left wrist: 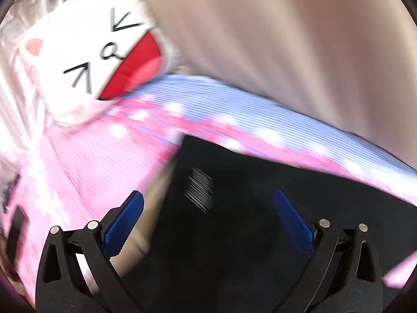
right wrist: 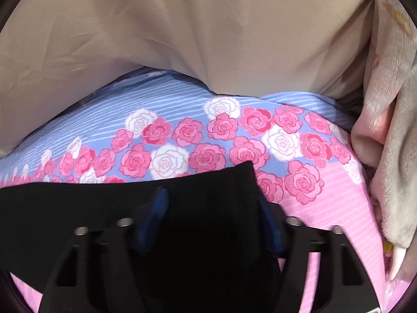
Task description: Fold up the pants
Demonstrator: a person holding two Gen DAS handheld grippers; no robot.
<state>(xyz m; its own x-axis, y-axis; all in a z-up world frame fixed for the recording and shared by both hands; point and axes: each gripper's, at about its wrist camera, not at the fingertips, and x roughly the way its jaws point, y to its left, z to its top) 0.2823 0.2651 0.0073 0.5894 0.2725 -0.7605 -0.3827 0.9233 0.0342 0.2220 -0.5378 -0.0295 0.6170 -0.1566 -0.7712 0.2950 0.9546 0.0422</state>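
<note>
Over blurred black pants, left claw wide; right claw wide, pads shadowed.

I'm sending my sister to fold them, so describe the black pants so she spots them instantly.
Start at the pink and blue rose-print bedsheet below the big beige pillow. The black pants lie flat on its pink side. They are the only plain dark fabric there.

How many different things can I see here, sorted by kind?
Black pants: 1
Rose-print bedsheet: 1
Cat-face pillow: 1
Beige cover: 1
Fuzzy blanket: 1
Grippers, left gripper and right gripper: 2
Total: 7
</note>
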